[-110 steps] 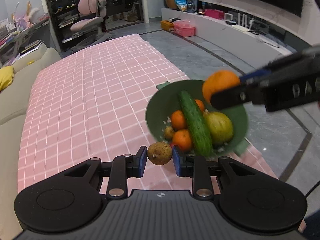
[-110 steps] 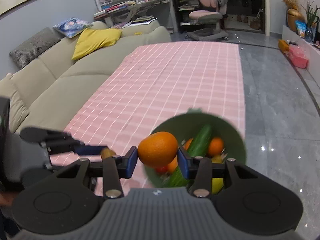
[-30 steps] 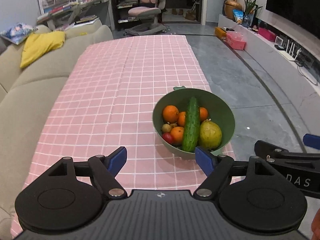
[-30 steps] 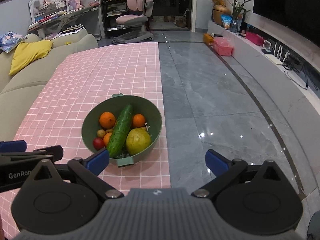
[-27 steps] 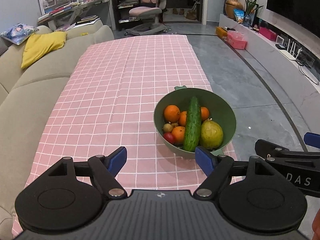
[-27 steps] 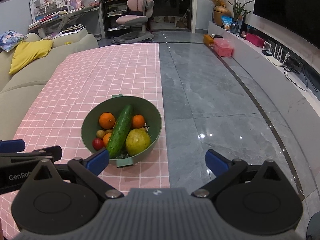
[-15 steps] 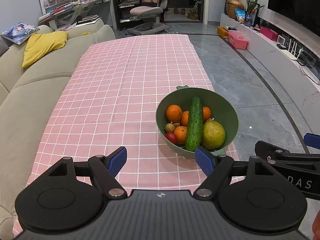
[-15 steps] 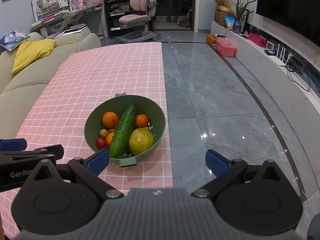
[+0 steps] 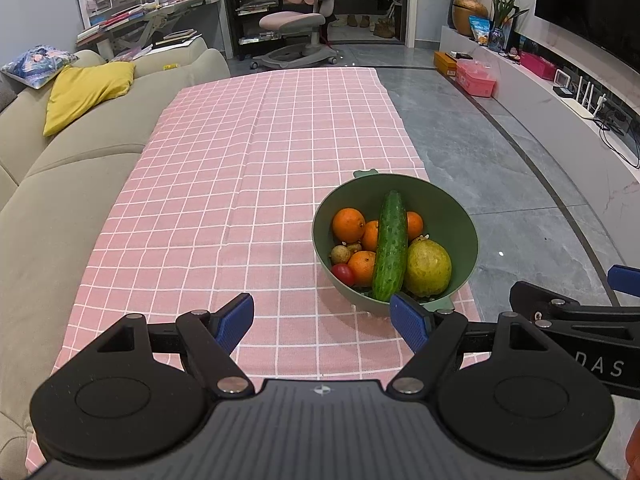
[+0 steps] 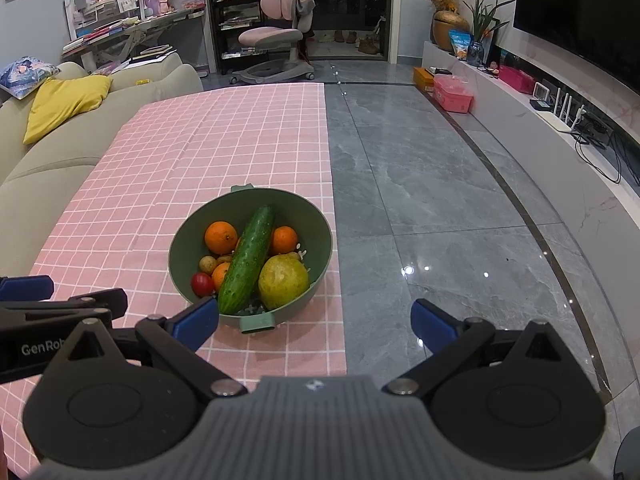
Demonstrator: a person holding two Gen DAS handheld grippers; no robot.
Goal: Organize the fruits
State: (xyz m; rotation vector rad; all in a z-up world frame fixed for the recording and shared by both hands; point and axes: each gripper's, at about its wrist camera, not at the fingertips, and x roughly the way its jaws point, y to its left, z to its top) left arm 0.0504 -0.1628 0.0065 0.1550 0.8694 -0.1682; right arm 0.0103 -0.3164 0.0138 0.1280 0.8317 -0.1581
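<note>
Gaping wide and empty, left claw [image 9: 322,318] and right claw [image 10: 316,320].

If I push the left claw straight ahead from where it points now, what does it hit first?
Probably the pink checked tablecloth: the open left claw aims just left of the green bowl, though its right finger might clip the bowl's near rim. Depth is unclear.

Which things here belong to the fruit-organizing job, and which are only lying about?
Job: green bowl, cucumber, oranges, yellow-green fruit, red fruit.

Lying about: sofa, yellow cushion, pink chair, pink box.
</note>
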